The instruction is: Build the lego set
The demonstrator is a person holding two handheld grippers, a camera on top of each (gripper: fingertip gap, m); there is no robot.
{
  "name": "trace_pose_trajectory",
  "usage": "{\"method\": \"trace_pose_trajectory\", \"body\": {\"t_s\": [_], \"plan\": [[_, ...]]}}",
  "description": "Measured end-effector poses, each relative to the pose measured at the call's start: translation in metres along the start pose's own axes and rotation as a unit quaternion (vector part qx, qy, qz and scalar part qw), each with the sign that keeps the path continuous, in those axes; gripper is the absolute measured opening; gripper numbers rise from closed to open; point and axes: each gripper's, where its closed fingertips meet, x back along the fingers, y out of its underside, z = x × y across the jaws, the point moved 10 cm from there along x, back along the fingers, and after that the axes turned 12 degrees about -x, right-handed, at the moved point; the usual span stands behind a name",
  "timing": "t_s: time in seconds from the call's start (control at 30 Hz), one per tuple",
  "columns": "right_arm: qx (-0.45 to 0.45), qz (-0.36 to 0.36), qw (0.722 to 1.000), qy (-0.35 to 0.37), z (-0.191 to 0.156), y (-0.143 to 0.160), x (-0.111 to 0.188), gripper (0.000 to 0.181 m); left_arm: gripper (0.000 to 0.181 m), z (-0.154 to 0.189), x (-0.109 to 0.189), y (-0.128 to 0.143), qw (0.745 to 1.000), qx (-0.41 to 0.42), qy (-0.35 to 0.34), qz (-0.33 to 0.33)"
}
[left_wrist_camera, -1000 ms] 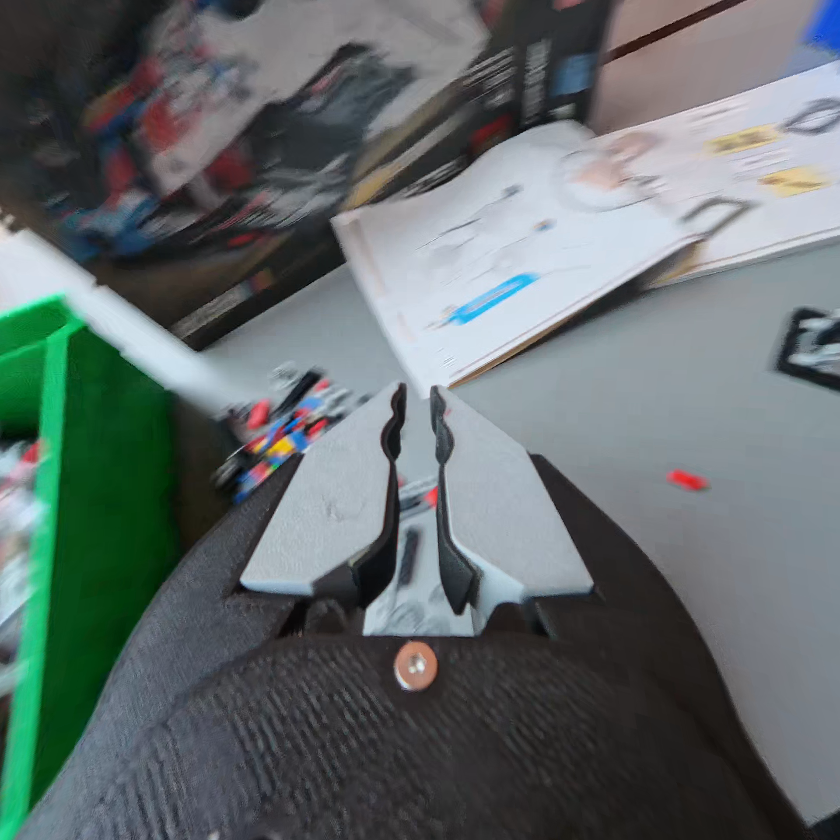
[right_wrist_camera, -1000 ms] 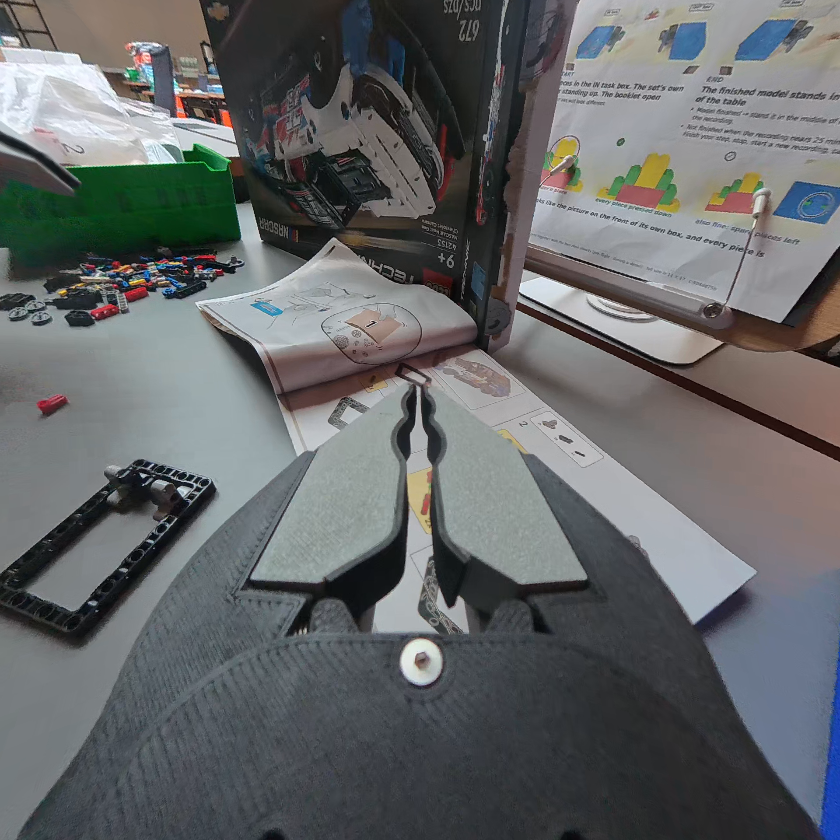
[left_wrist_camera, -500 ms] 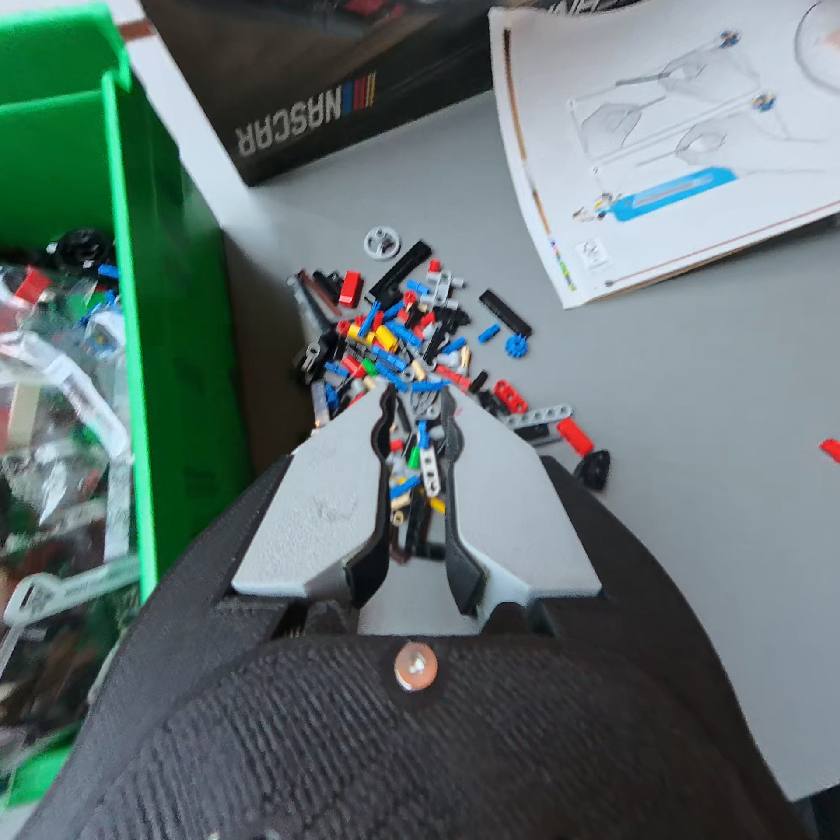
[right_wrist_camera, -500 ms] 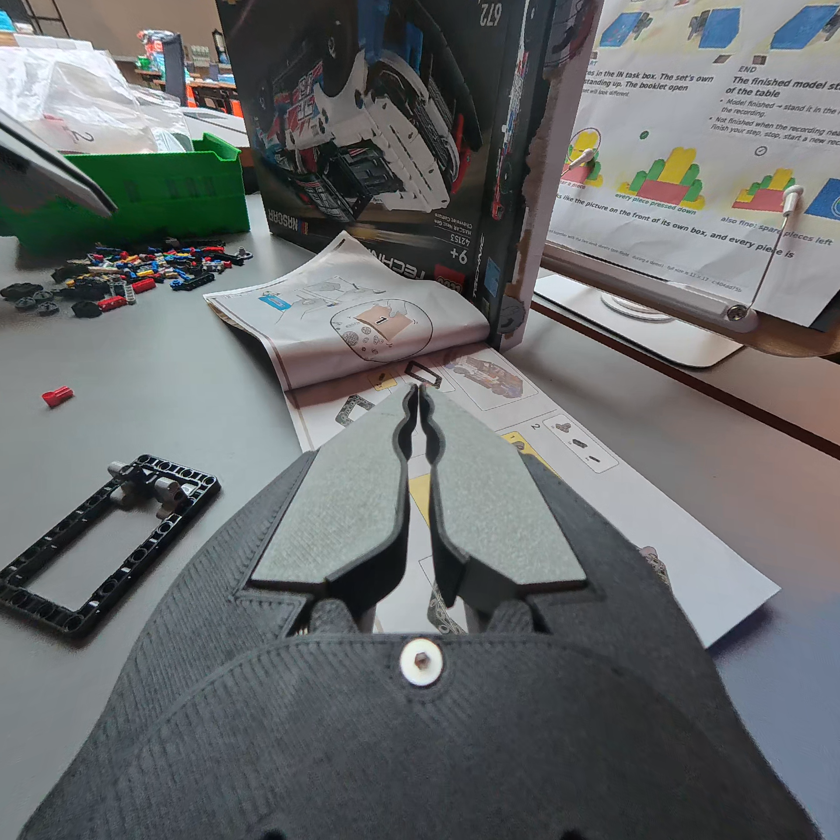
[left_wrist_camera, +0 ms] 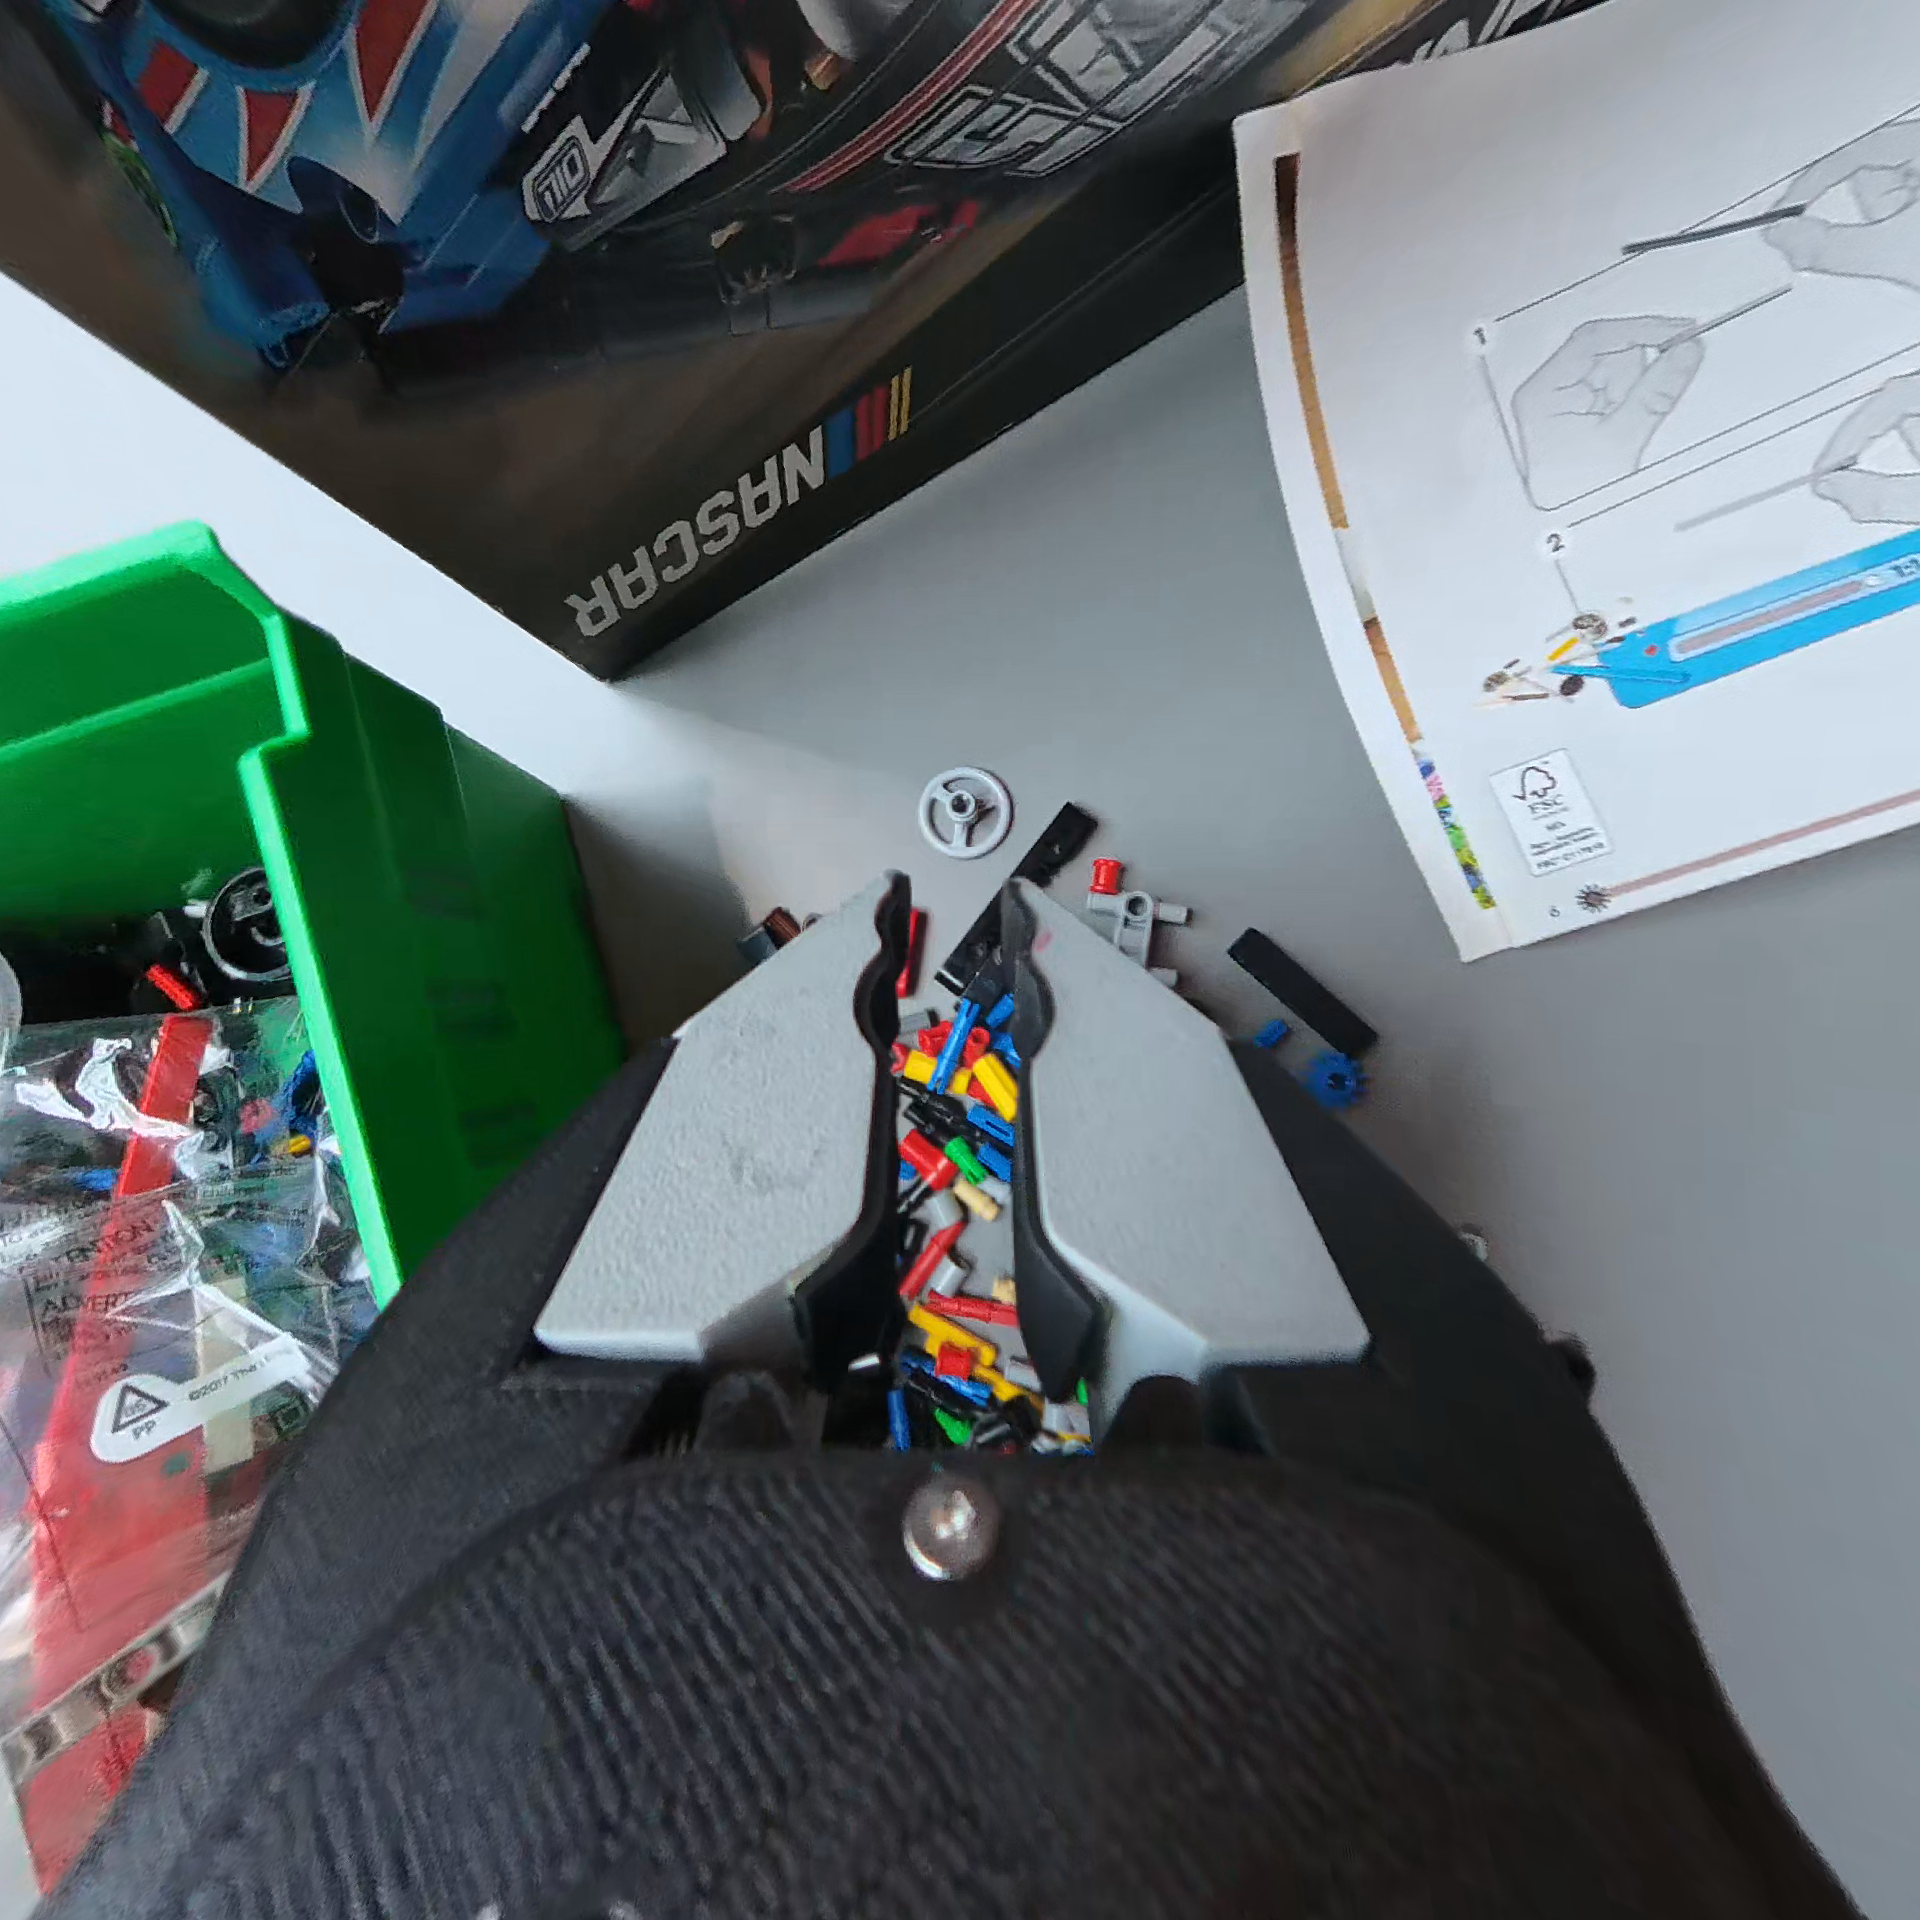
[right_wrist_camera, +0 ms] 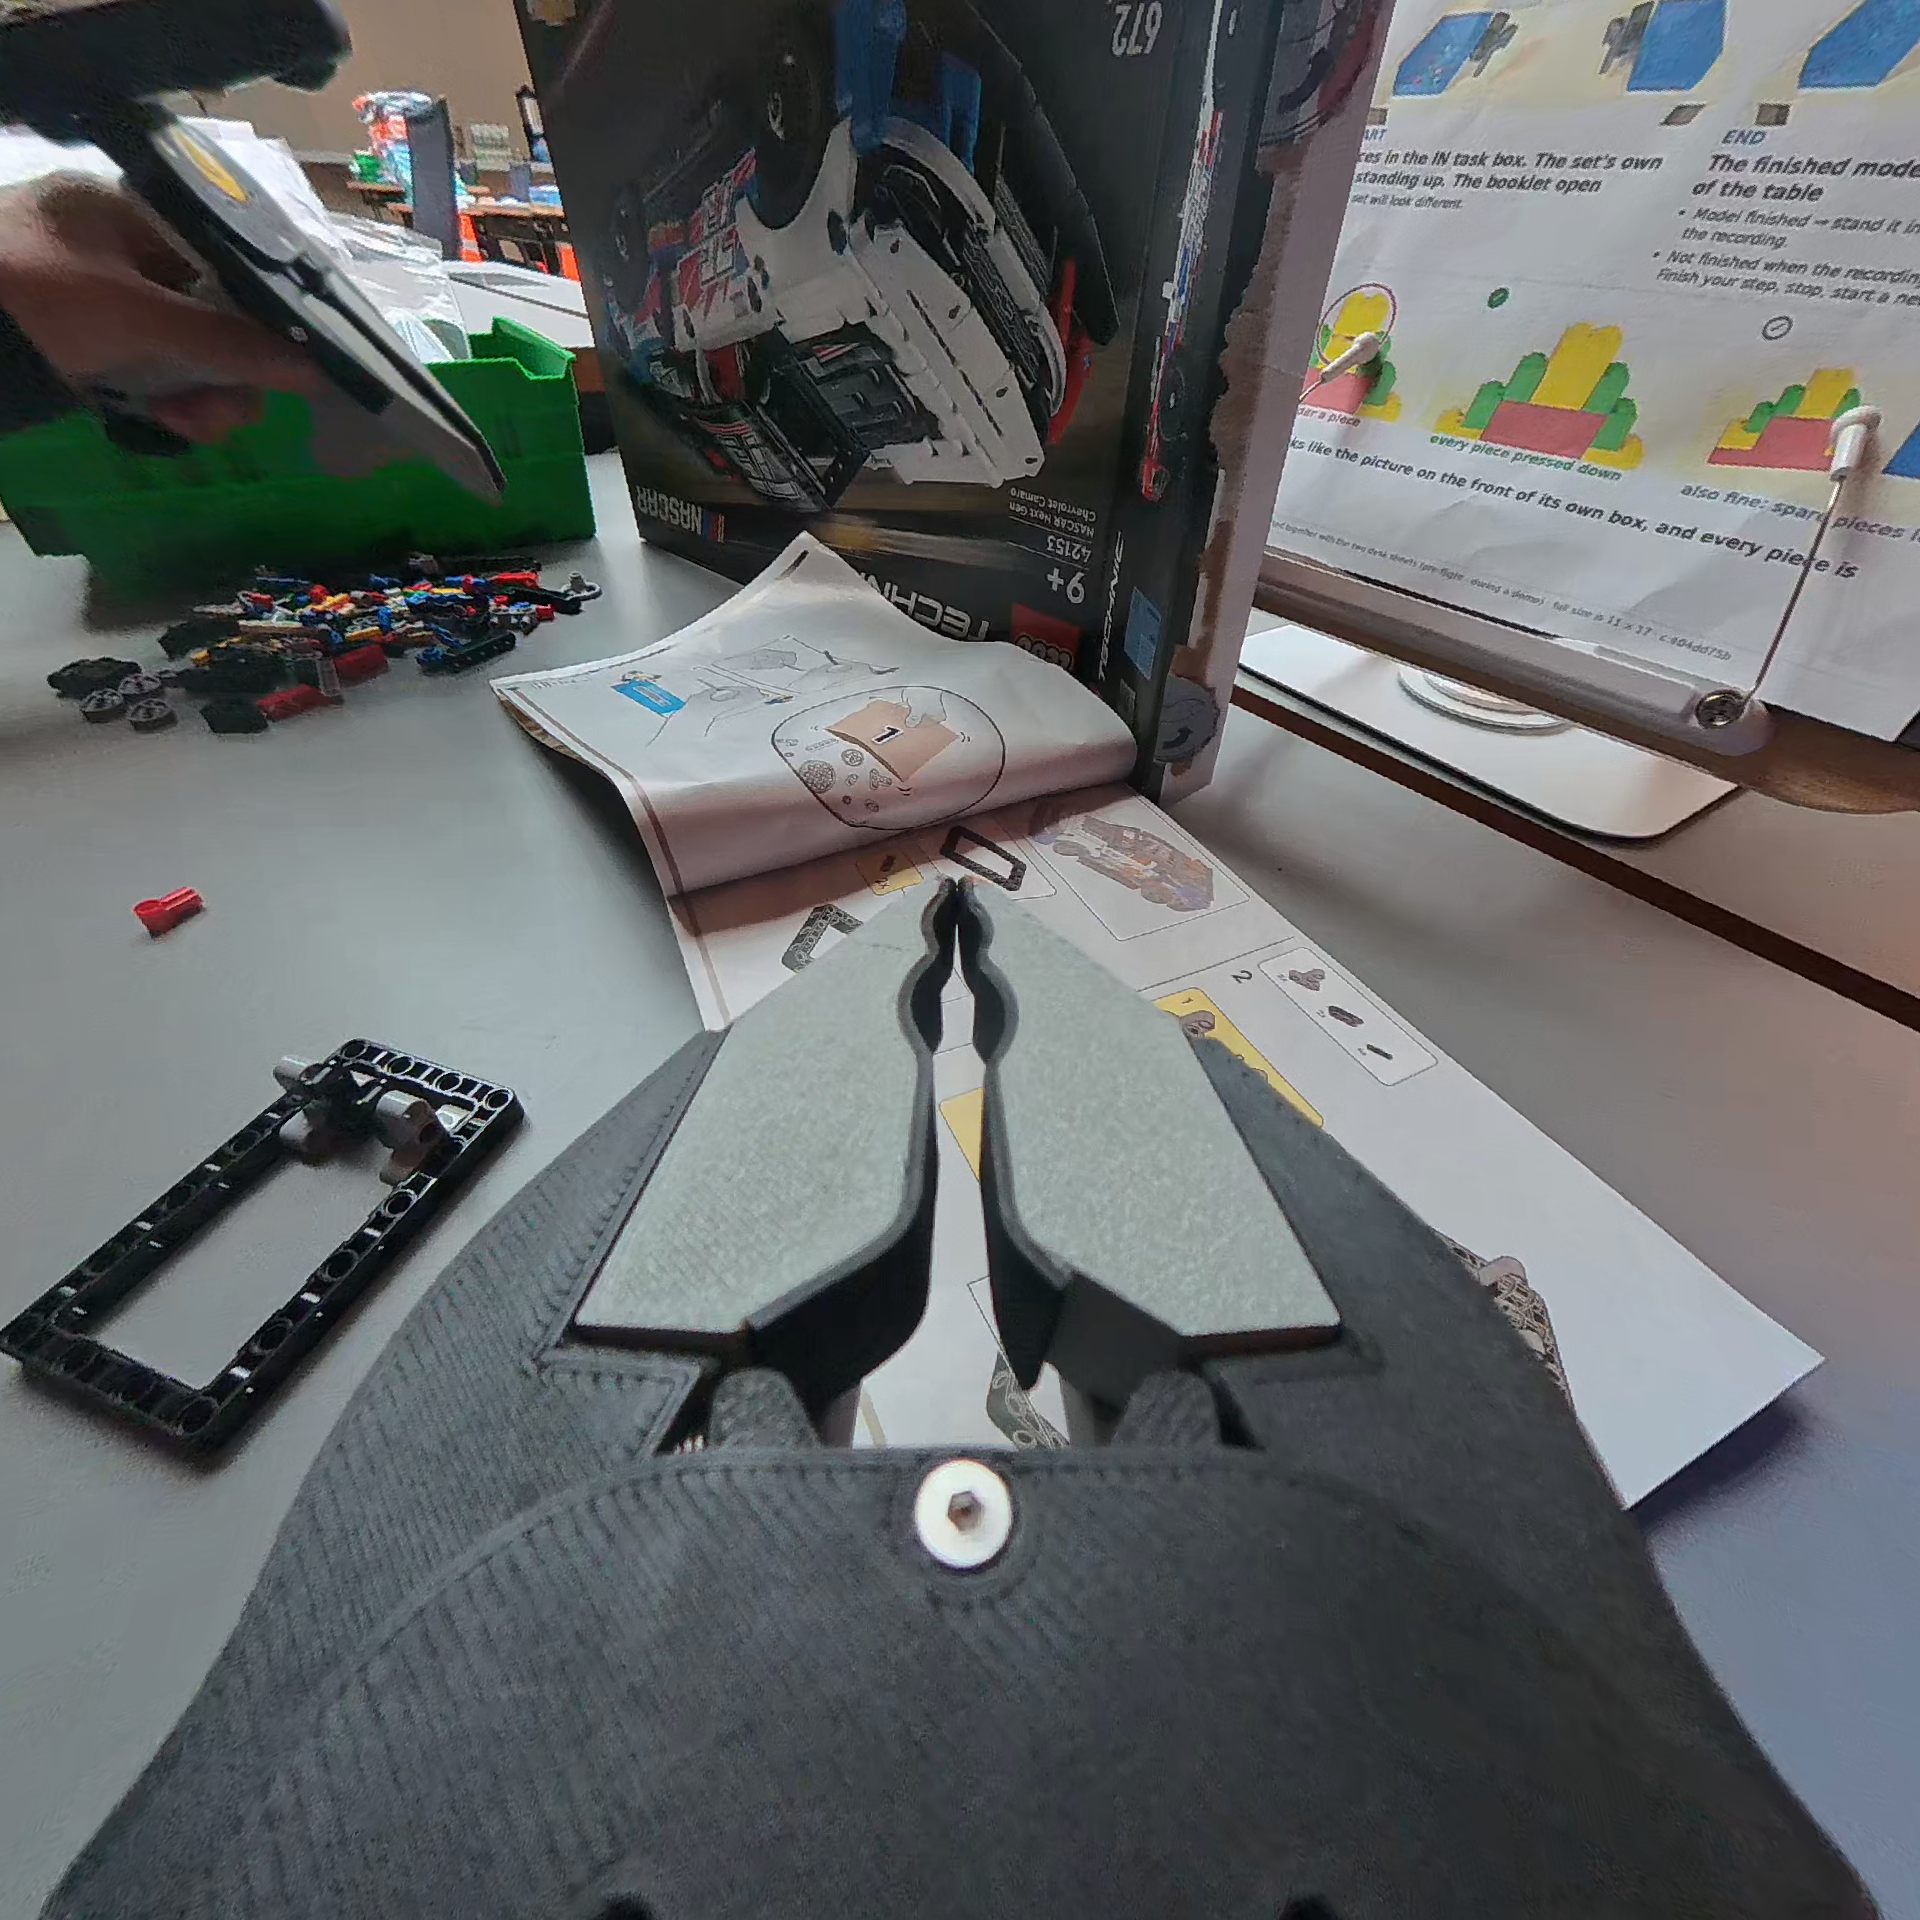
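Note:
My left gripper [left_wrist_camera: 956, 899] is open and empty, pointing down close over a pile of small coloured Lego pieces [left_wrist_camera: 951, 1132] on the grey table; pieces show between its jaws. My right gripper [right_wrist_camera: 954, 888] is shut on nothing and hovers over the open instruction booklet [right_wrist_camera: 831, 748]. A black rectangular frame [right_wrist_camera: 260, 1216] with grey pieces fitted at one end lies to its left. A loose red piece [right_wrist_camera: 166, 909] lies farther left. In the right wrist view the left gripper [right_wrist_camera: 416, 416] is tilted down over the pile [right_wrist_camera: 343, 623].
A green bin [left_wrist_camera: 343, 883] holding bagged parts stands left of the pile. The set's box [right_wrist_camera: 883, 312] stands behind the booklet [left_wrist_camera: 1610, 468]. A printed guide sheet on a stand [right_wrist_camera: 1610, 364] is at the right. A grey wheel piece [left_wrist_camera: 965, 814] and black beam [left_wrist_camera: 1304, 990] lie at the pile's edge. Left tips to right tips: about 45 centimeters.
My left gripper has swung left and down from over the open table to just above the pile beside the green bin, jaws a little wider. My right gripper has barely moved.

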Motion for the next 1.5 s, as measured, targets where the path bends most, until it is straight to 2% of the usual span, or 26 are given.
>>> {"method": "trace_pose_trajectory", "body": {"t_s": [0.17,0.43,0.6,0.67,0.87,1.03,1.17,1.5], "plan": [[-0.01,0.003,1.0,-0.006,0.001,0.0,0.001,0.0,0.015,0.0,0.001,0.002,1.0,0.001,0.009,-0.005],[-0.005,0.014,1.0,-0.005,-0.002,-0.002,0.003,0.0,0.014,0.002,-0.011,0.028,0.995,-0.012,0.037,-0.093],[-0.006,0.014,1.0,-0.003,-0.001,-0.002,0.003,0.0,0.013,0.012,-0.027,0.033,0.99,-0.007,0.095,-0.1],[-0.006,0.013,1.0,-0.003,-0.001,-0.002,0.003,0.0,0.006,0.015,-0.026,0.028,0.991,-0.013,0.102,-0.085],[-0.007,0.013,1.0,-0.004,-0.001,-0.002,0.003,0.0,0.006,0.005,-0.005,0.021,0.995,-0.006,0.072,-0.066],[-0.01,0.012,1.0,-0.01,-0.002,-0.002,0.002,0.0,0.007,-0.003,0.023,0.03,0.997,-0.008,0.032,-0.074],[-0.011,0.009,1.0,-0.013,-0.002,-0.001,0.001,0.0,0.008,-0.001,0.041,0.038,0.996,-0.002,0.029,-0.083],[-0.014,0.003,1.0,-0.009,0.0,0.0,0.0,0.0,0.009,0.016,0.043,0.058,0.992,-0.024,0.032,-0.123]]}}
